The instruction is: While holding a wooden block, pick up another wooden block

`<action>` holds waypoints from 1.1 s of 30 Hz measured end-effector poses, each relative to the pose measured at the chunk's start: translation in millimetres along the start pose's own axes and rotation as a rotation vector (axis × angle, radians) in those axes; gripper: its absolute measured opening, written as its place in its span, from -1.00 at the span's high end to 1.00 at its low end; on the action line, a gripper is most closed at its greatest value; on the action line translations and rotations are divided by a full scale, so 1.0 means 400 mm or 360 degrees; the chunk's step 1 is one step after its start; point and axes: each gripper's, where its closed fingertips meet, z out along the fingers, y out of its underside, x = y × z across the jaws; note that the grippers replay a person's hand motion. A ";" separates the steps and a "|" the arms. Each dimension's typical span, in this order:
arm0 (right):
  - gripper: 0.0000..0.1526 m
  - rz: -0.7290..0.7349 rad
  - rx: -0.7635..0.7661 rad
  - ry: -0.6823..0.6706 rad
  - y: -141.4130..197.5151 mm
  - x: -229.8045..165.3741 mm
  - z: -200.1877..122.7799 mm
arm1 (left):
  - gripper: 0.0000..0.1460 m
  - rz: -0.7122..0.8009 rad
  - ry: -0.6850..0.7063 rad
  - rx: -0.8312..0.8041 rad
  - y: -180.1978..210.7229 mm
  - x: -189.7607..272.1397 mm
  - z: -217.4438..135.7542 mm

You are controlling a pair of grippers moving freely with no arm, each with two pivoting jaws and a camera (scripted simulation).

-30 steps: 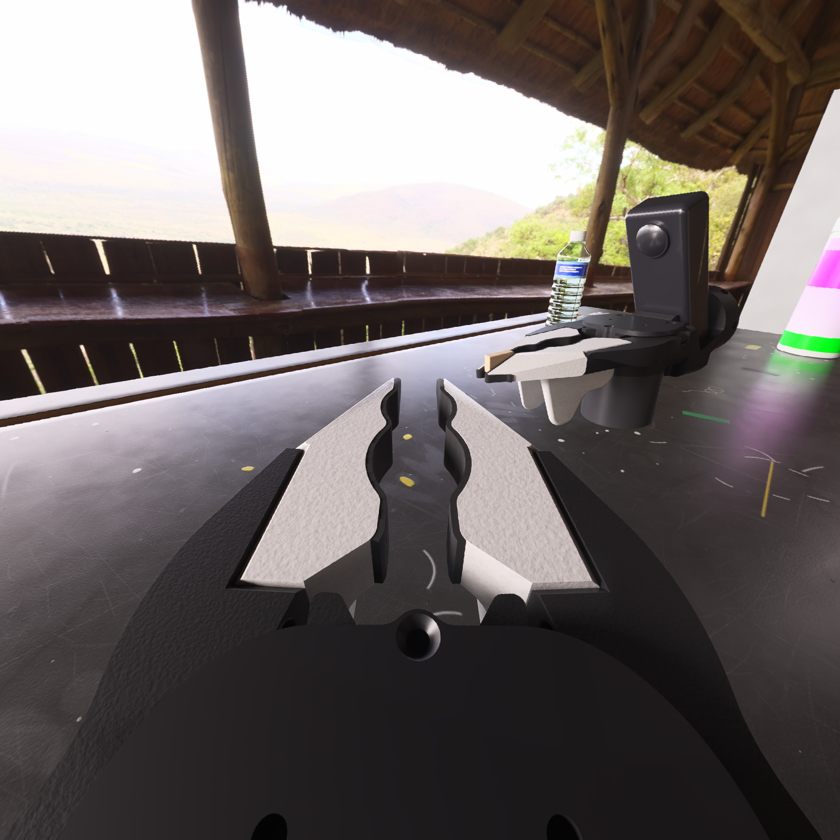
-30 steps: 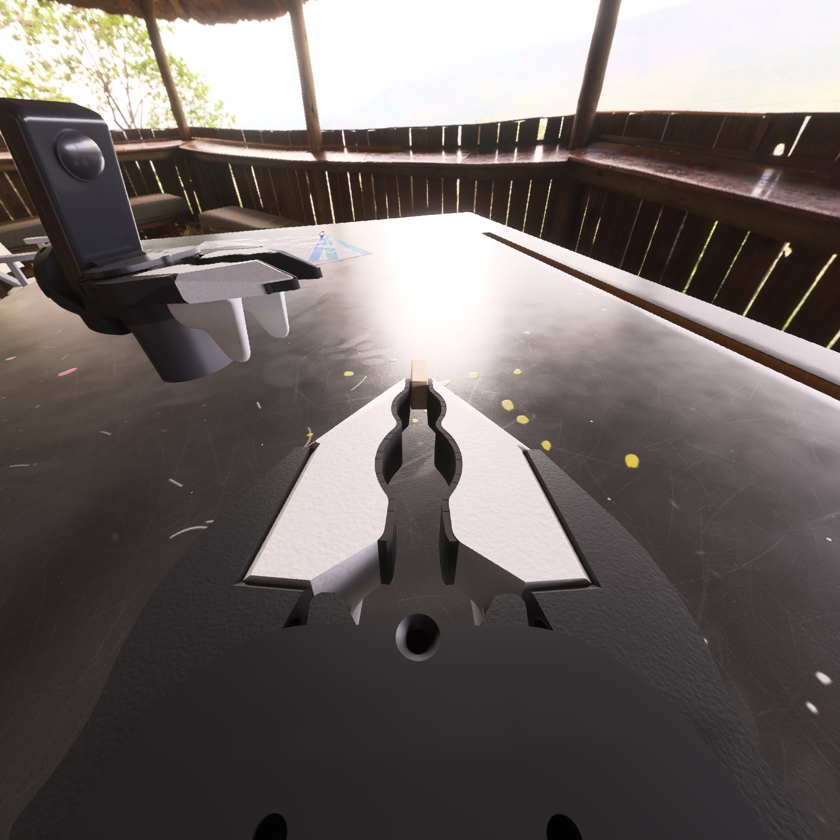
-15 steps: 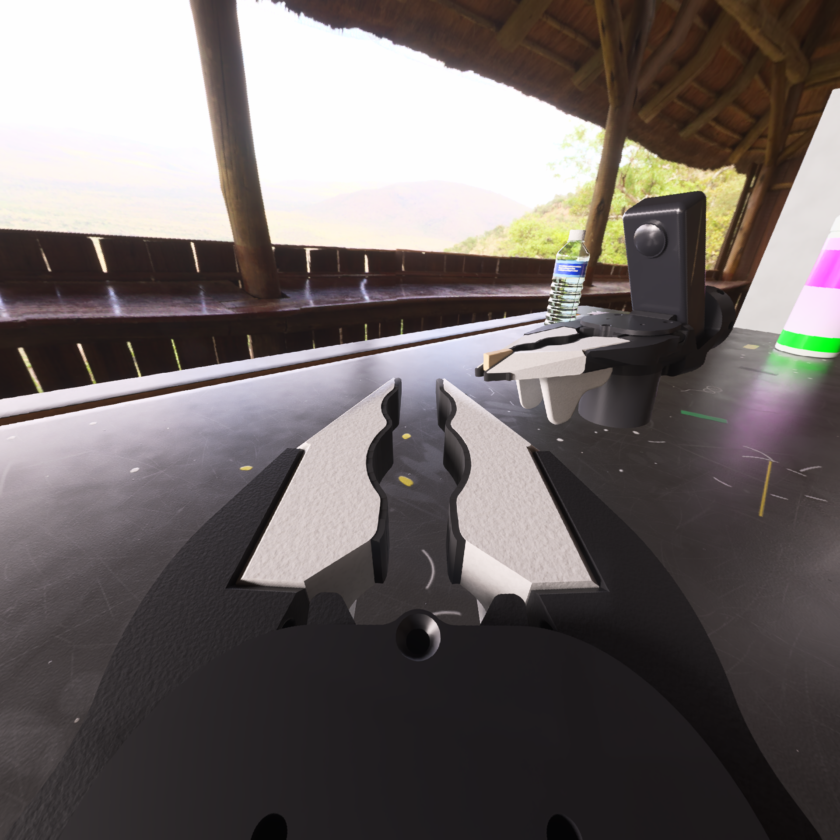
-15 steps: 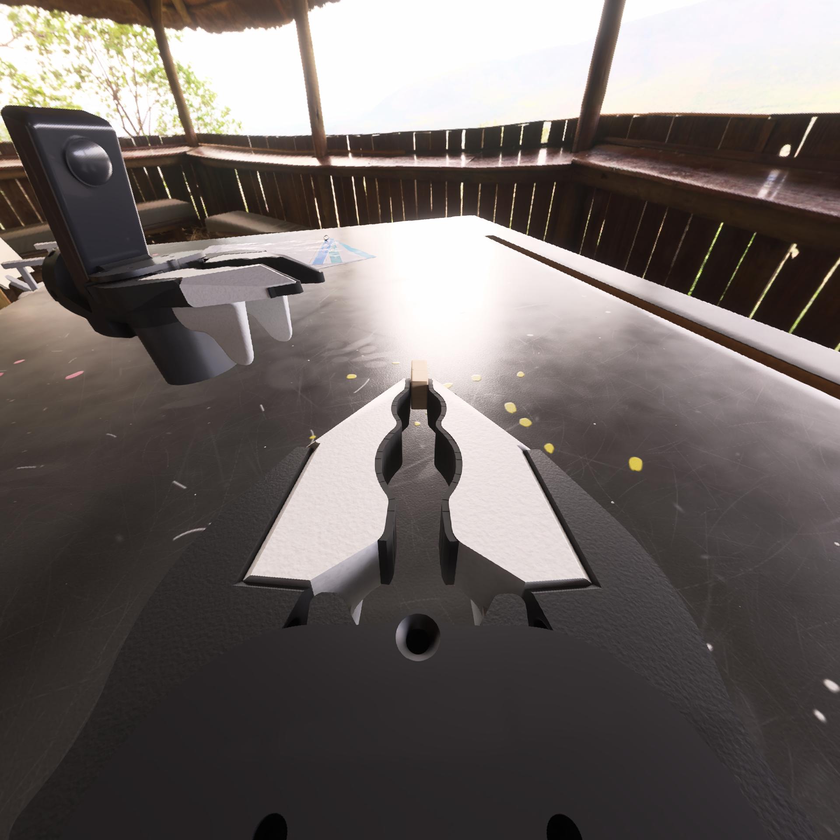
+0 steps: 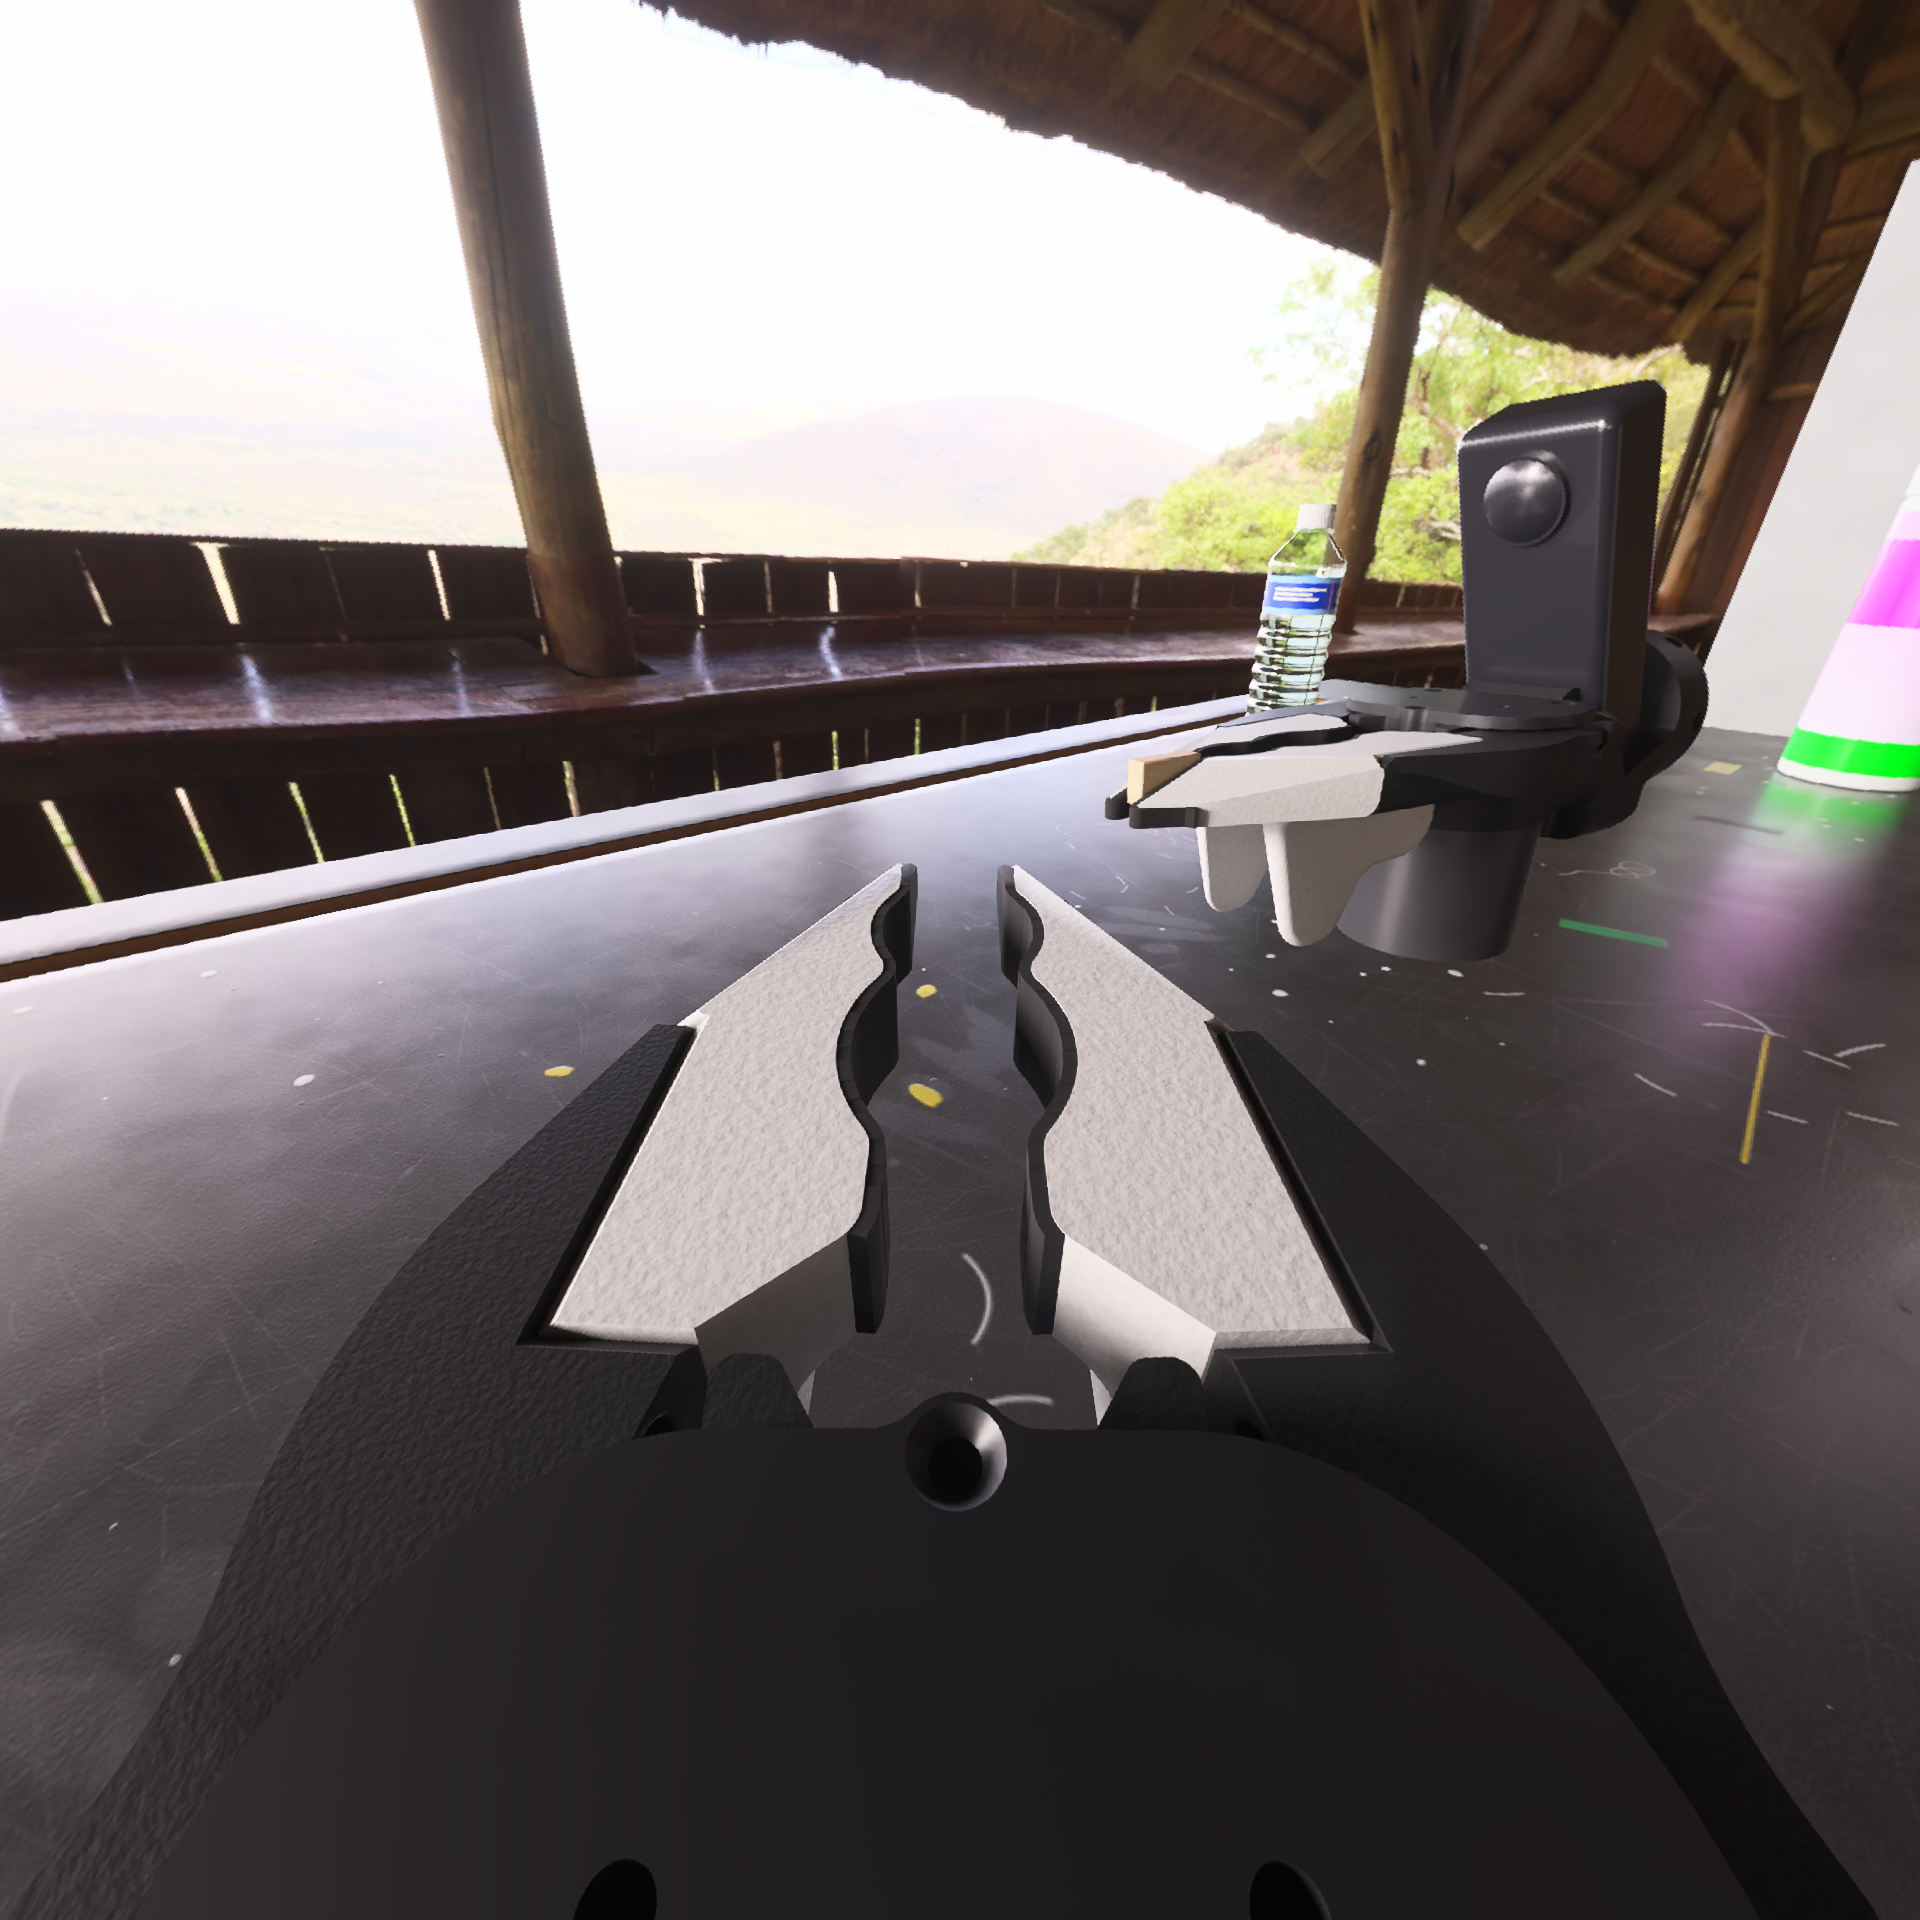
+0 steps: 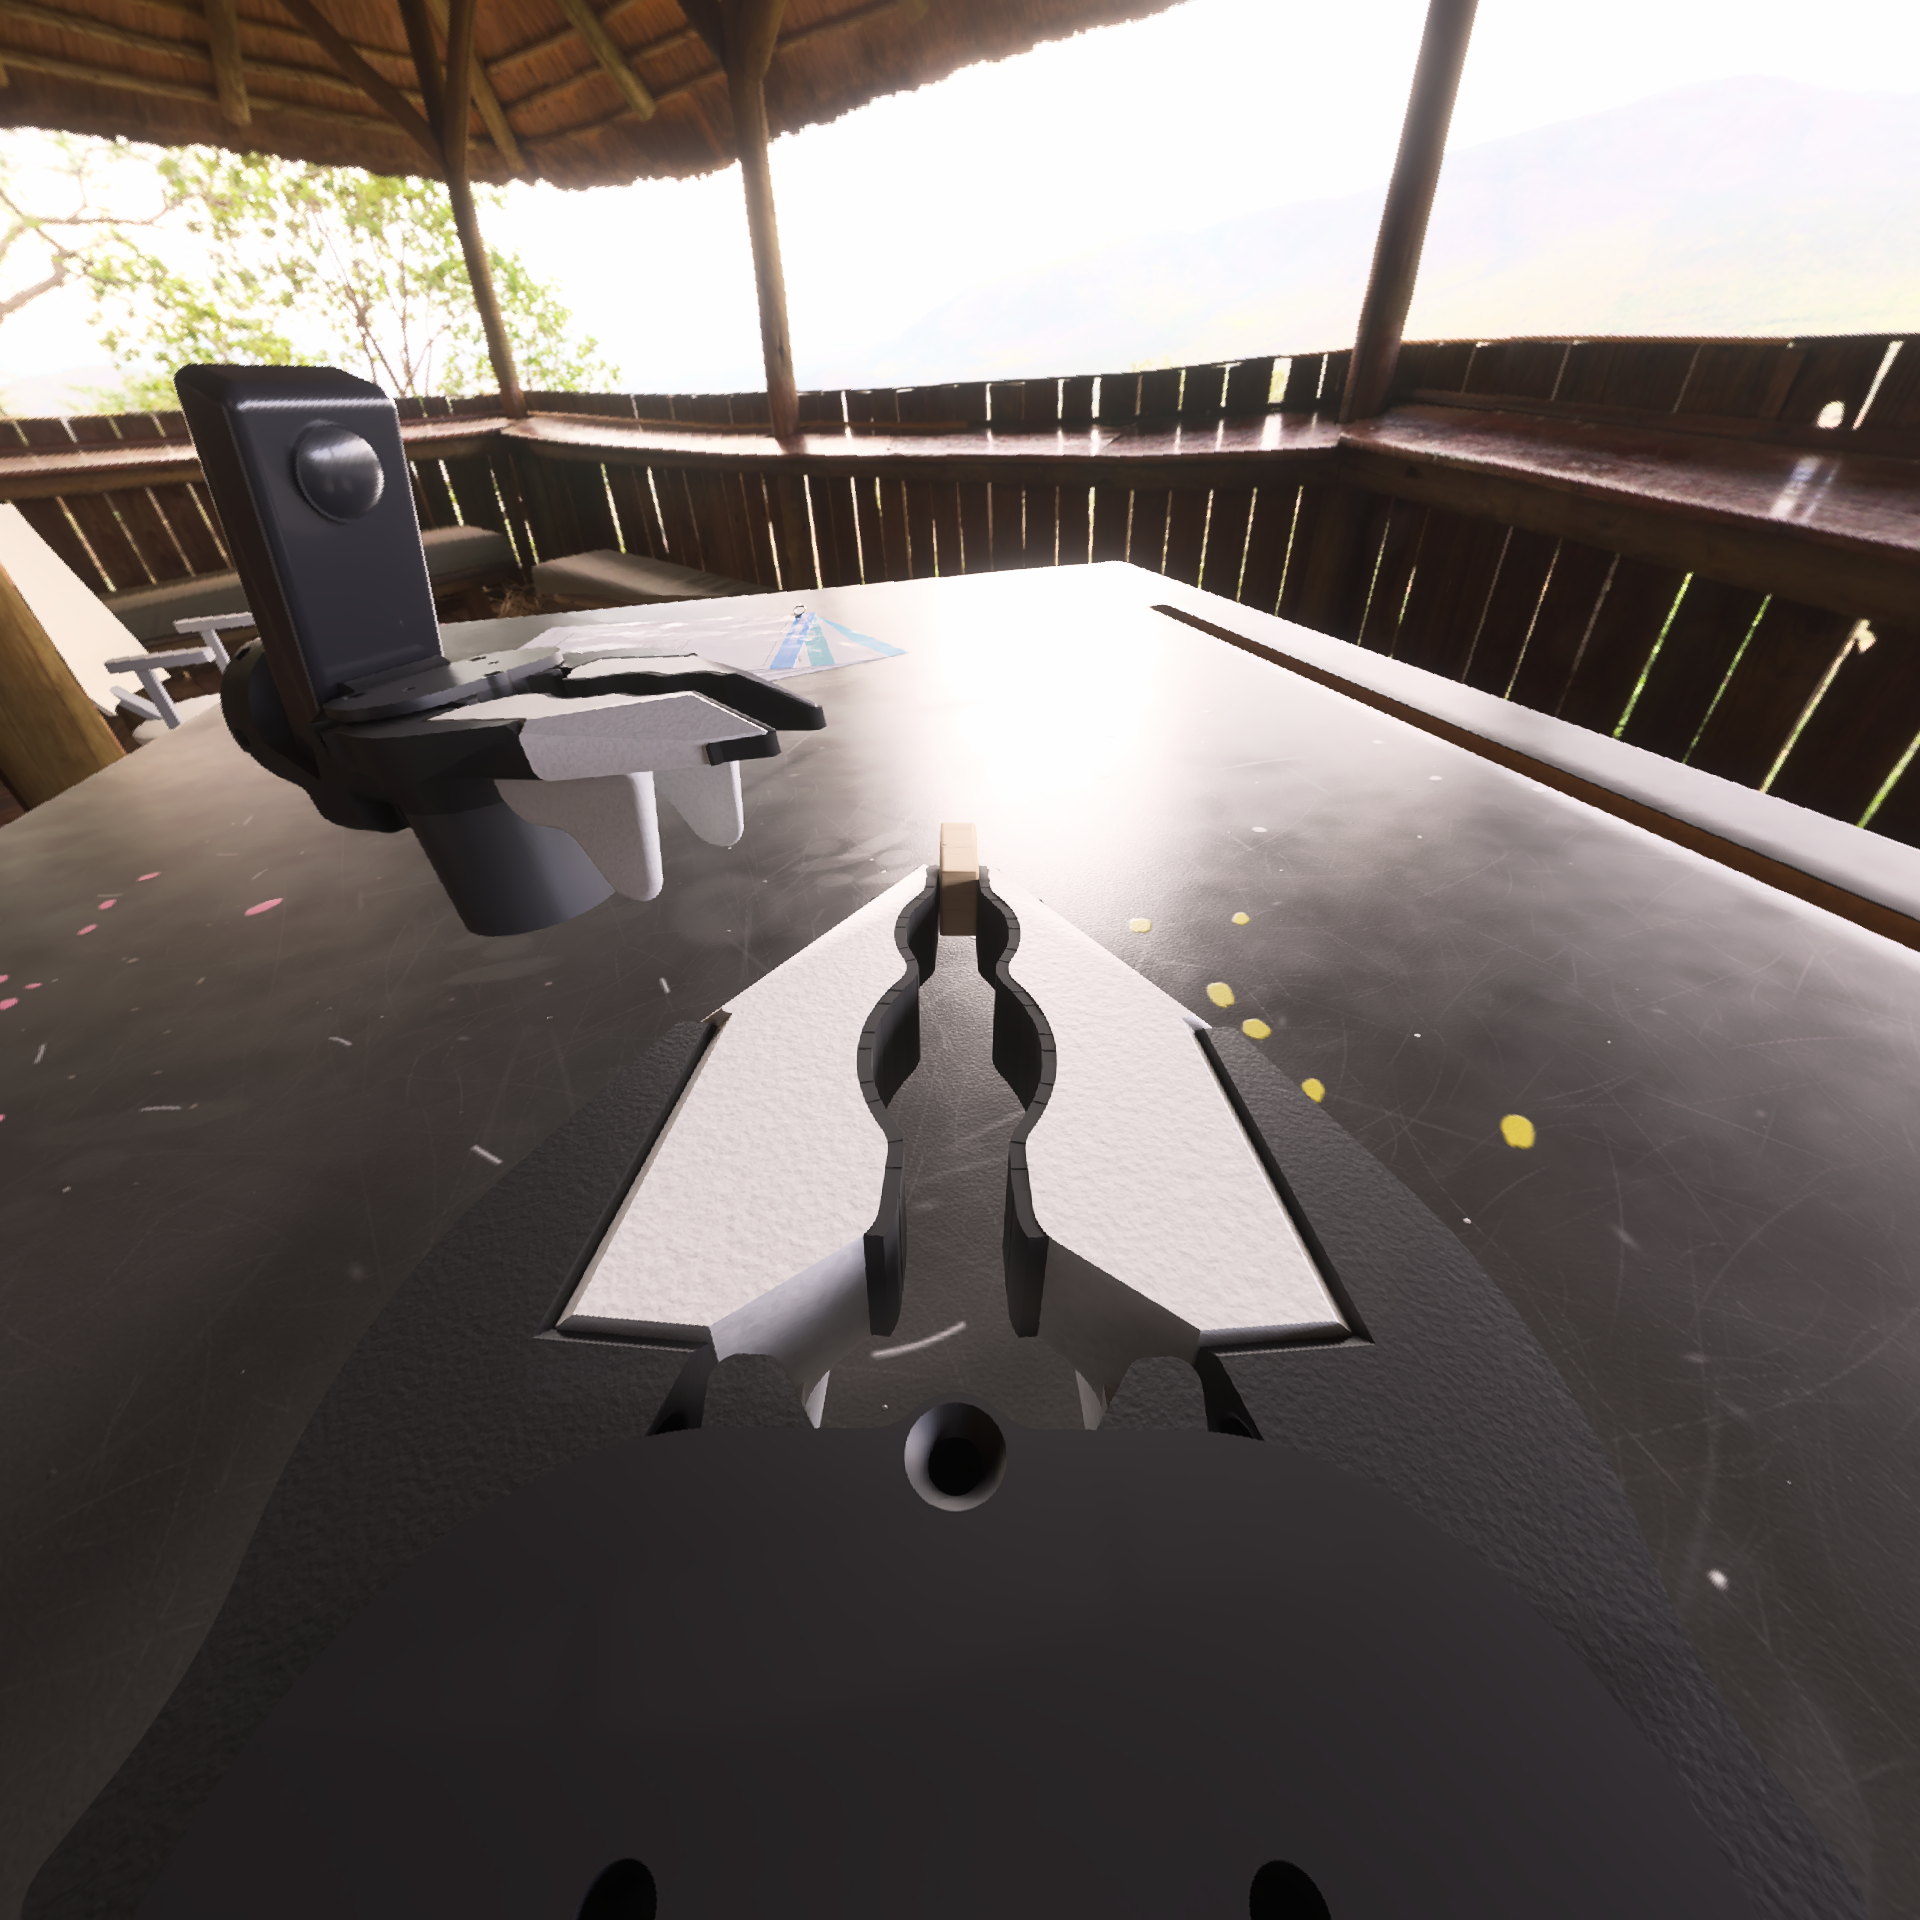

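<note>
My right gripper [image 6: 958,899] is shut on a small pale wooden block [image 6: 958,847] that sticks out past its fingertips, held above the dark table [image 6: 1455,1299]. The left wrist view shows it from the side [image 5: 1138,802], with the block [image 5: 1155,774] at its tips. My left gripper [image 5: 956,888] is open by a narrow gap and empty, just above the table. It also shows in the right wrist view [image 6: 795,727], to the left of the right gripper. No other wooden block shows in either view.
A water bottle [image 5: 1299,613] stands near the table's far edge. A white cone with pink and green bands [image 5: 1860,675] stands at the right. A paper sheet [image 6: 727,644] lies at the table's far end. A wooden railing [image 5: 312,665] runs past the table's edge [image 5: 520,847].
My right gripper has risen a little and tilted upward with the block, so more roof shows in its view. The left gripper has barely moved.
</note>
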 end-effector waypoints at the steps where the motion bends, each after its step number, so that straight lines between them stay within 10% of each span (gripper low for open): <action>1: 0.93 -0.0008 -0.0003 -0.0006 0.001 -0.002 0.000 | 0.79 0.0012 0.0002 -0.0003 0.001 0.002 0.001; 33: 0.93 -0.0092 -0.0058 -0.0028 0.016 -0.010 0.007 | 0.79 -0.0031 0.0007 -0.0018 0.004 -0.006 0.007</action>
